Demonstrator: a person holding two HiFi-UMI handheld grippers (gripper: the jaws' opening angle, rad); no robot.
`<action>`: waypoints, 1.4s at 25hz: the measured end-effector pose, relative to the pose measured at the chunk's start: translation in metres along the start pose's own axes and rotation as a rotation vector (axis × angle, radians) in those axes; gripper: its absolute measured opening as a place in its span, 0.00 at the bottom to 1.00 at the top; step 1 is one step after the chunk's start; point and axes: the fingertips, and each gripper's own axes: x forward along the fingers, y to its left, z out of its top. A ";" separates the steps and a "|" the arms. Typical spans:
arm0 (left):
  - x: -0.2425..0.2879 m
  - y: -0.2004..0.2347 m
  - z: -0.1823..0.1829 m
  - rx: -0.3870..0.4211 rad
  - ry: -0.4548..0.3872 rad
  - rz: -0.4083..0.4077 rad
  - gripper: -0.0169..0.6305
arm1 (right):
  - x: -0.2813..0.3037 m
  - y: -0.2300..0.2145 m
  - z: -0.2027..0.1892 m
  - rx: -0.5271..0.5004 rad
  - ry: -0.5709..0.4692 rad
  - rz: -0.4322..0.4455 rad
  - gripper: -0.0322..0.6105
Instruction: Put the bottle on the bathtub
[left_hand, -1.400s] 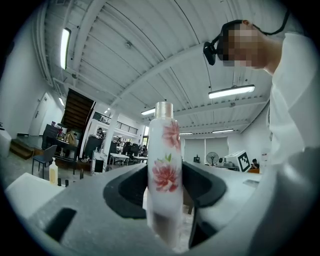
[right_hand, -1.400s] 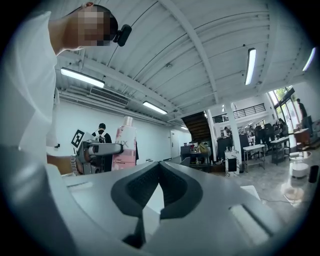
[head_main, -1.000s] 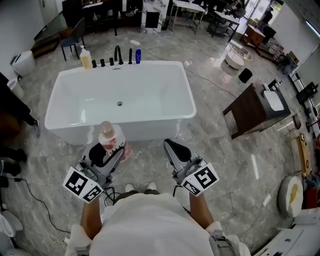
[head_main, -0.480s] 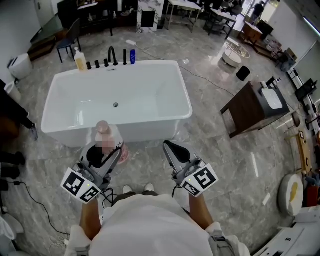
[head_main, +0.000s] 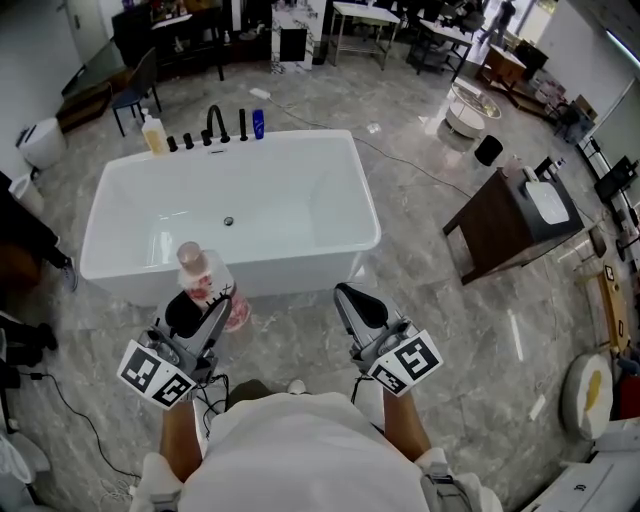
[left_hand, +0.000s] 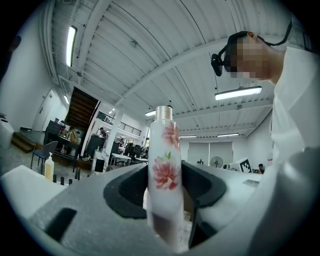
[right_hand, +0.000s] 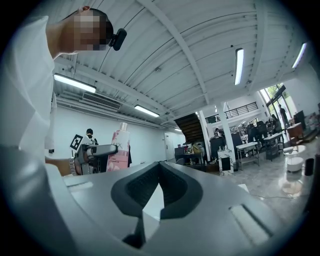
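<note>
bottle (head_main: 206, 283) of white plastic with a pink flower print and a pale cap stands upright in the left gripper (head_main: 204, 312), whose 2 dark jaws clamp its lower body from both sides. the right gripper (head_main: 361, 306) is level with it and well apart to the right. its jaws are pressed together at the tips with nothing between them.

both grippers hang above the grey marble floor (head_main: 430, 280), just in front of the near wall of the white rectangular bathtub (head_main: 366, 190). the held bottle is off the tub and overlaps its near rim only in the head view. on the tub's far rim stand a row of black tap fittings (head_main: 212, 124), a yellowish pump bottle (head_main: 153, 133) at the left end and a small blue bottle (head_main: 258, 123) at the right. a dark wooden stand (head_main: 505, 222) sits right of the tub.
</note>
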 end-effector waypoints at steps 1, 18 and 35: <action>0.004 0.002 -0.001 0.001 0.000 0.003 0.36 | 0.001 -0.005 -0.002 0.004 0.002 0.000 0.06; 0.121 0.146 -0.004 -0.042 -0.011 -0.019 0.35 | 0.125 -0.124 -0.032 0.042 0.040 -0.057 0.06; 0.298 0.342 0.014 -0.085 0.025 -0.130 0.35 | 0.328 -0.272 -0.018 0.081 0.065 -0.130 0.06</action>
